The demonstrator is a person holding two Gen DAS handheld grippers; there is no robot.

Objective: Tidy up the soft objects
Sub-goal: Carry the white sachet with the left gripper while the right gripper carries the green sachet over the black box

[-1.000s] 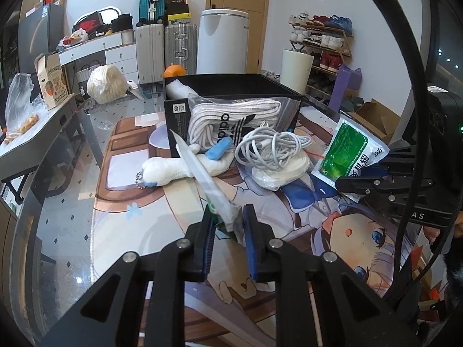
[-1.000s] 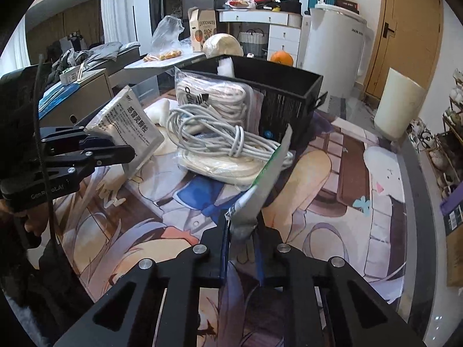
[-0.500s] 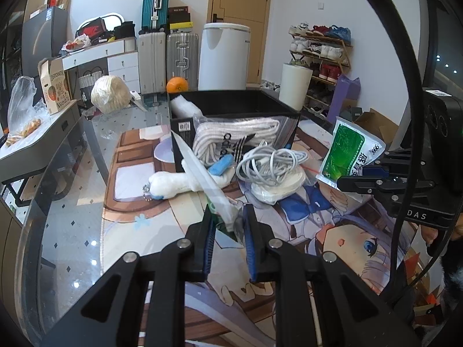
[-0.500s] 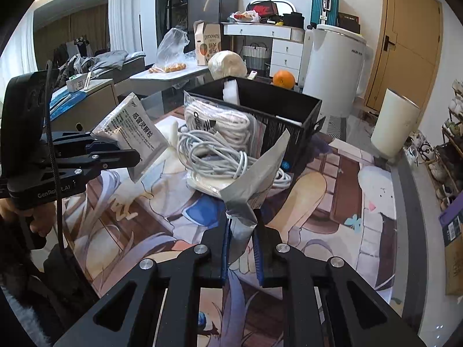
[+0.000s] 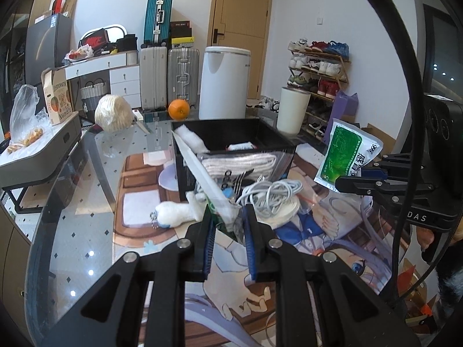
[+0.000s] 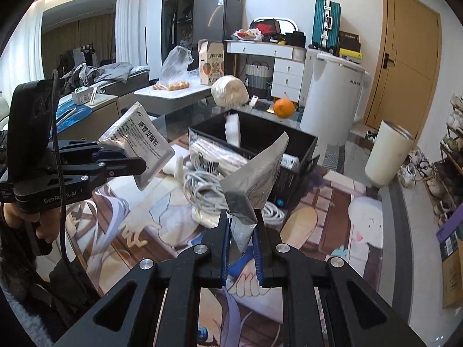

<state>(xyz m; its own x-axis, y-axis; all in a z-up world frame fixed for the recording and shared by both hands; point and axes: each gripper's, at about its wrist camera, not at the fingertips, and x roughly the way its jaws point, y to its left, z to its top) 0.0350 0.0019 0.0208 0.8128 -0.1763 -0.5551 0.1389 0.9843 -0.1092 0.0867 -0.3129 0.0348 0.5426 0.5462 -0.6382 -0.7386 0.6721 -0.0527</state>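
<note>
Both claws are pinched on sachets held up off the table: the left gripper (image 5: 228, 225) grips the bottom corner of a flat silver-backed sachet with a green edge (image 5: 199, 170), seen edge-on and slanting up toward 11 o'clock, and the right gripper (image 6: 242, 228) is clamped on the lower end of a green-and-white medicine sachet (image 5: 345, 156), its front showing "999" and Chinese characters, its silver back (image 6: 254, 170) leaning toward 1 o'clock in the right wrist view. Just beyond the fingertips, on the anime-print table mat (image 5: 318, 231), lie a tangled coil of grey-white cable (image 5: 270, 196) at 12 o'clock and a small white plush toy with a metal keyring (image 5: 176, 212) at 10 o'clock. Behind them a clear bag of white cloth with the black adidas stripes (image 5: 240, 164) leans on the near wall of the open black rectangular plastic bin (image 6: 292, 138), whose inside has free room. Glass tabletop (image 5: 86, 202) lies bare at 9 o'clock. Farther off stand an orange (image 5: 178, 109) and a fruit carton (image 6: 212, 62); the left claw's body reads "GenRobot.AI".
</note>
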